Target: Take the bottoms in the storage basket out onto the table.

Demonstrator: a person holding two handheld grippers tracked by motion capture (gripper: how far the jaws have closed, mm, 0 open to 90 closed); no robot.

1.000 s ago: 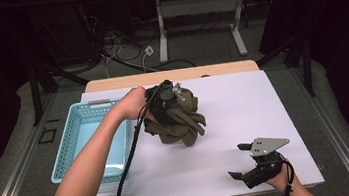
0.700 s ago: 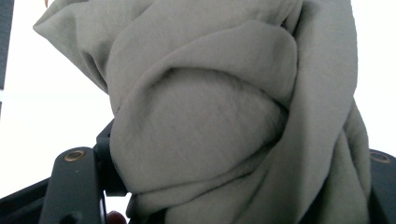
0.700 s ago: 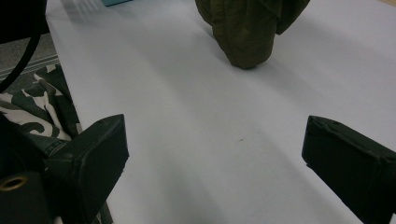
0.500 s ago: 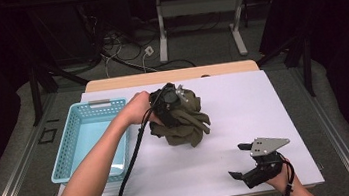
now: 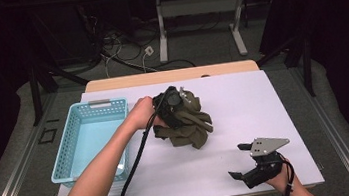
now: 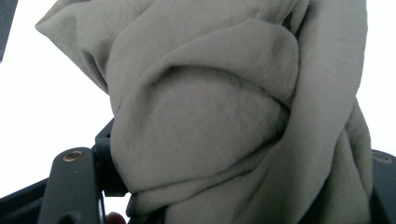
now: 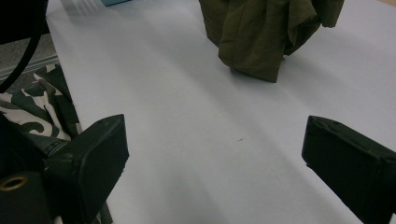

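A table [image 5: 285, 114] covered by a white sheet is seen at the centre of the high view; a strip of bare wood is left exposed along its far edge. Grey floor [image 5: 14, 163] is seen to the left and right of the table, crossed by pale rails running towards the near corners. Beyond the table's far edge, loose cables [image 5: 127, 58] are strewn on the floor beside a white desk frame [image 5: 198, 19] with two legs. Dark metal struts [image 5: 35, 90] are set to the far left of the table, and more to the far right. The room behind the table is left in darkness; the table itself is evenly lit.
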